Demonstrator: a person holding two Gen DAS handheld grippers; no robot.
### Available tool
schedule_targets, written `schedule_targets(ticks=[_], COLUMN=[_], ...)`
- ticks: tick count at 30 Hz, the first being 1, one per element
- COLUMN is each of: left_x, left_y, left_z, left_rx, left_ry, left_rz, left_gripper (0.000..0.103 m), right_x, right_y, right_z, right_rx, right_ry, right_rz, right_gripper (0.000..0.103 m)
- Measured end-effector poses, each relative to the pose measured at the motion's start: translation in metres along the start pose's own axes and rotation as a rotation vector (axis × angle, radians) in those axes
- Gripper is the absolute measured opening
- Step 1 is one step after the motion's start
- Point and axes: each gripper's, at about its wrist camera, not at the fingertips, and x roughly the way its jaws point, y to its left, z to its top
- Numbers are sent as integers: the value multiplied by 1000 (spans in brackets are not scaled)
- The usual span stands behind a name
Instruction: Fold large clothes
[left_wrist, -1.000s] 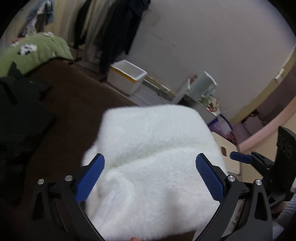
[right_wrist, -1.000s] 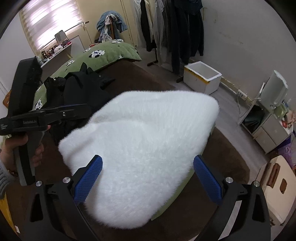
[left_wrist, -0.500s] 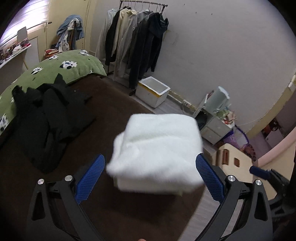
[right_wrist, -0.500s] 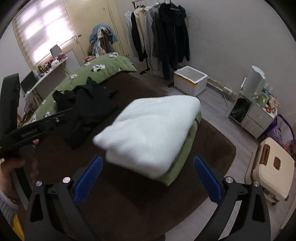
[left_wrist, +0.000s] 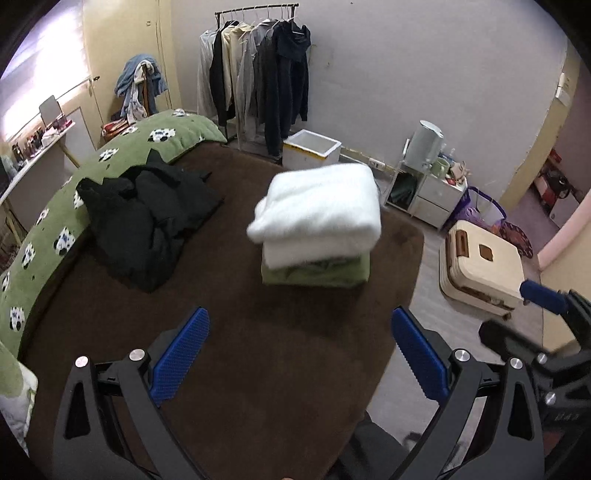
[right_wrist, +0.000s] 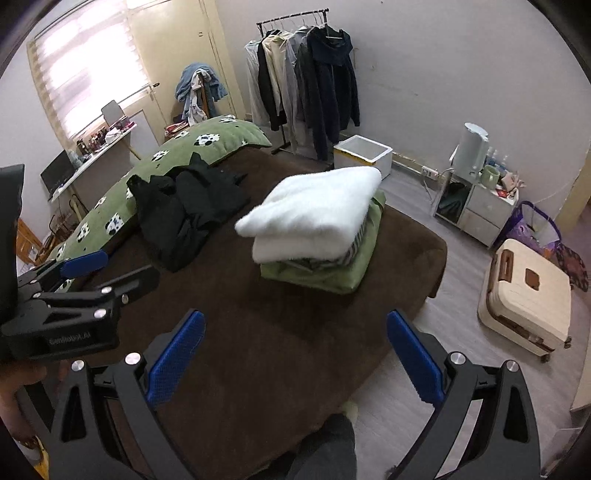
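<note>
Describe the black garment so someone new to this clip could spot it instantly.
Start at the bed's brown blanket. The black garment lies crumpled on its far side, against the green cow-print quilt. Unlike the folded white fleece stacked nearby, it is unfolded and dark.

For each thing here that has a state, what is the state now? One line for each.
White fleece: folded, on top of the stack.
Green garment: folded, at the bottom of the stack.
Black jacket: unfolded, crumpled on the bed.
Left tongs: open, empty.
Right tongs: open, empty.
White box: open, no lid.
</note>
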Motion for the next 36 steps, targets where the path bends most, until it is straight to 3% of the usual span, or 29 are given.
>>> schedule_targets(ticks=[8, 15, 23, 36], left_x=[-36, -37, -36, -21], left_y=[-2, -13, -35, -53], left_z=[-45, -57, -53, -22], left_rx=[-11, -26, 19, 26], left_ry=[-8, 9, -7, -39], left_rz=[34, 21, -21, -24], left_gripper=[96, 96, 96, 96], right_x=[-26, -37, -39, -25], right_y=[2, -5, -17, -44], right_z=[-35, -43, -42, -18], right_rx=[-34, -65, -73, -79], right_ry=[9, 2, -17, -29], right_rz=[-16, -31, -57, -75], right_gripper=[97, 97, 97, 97])
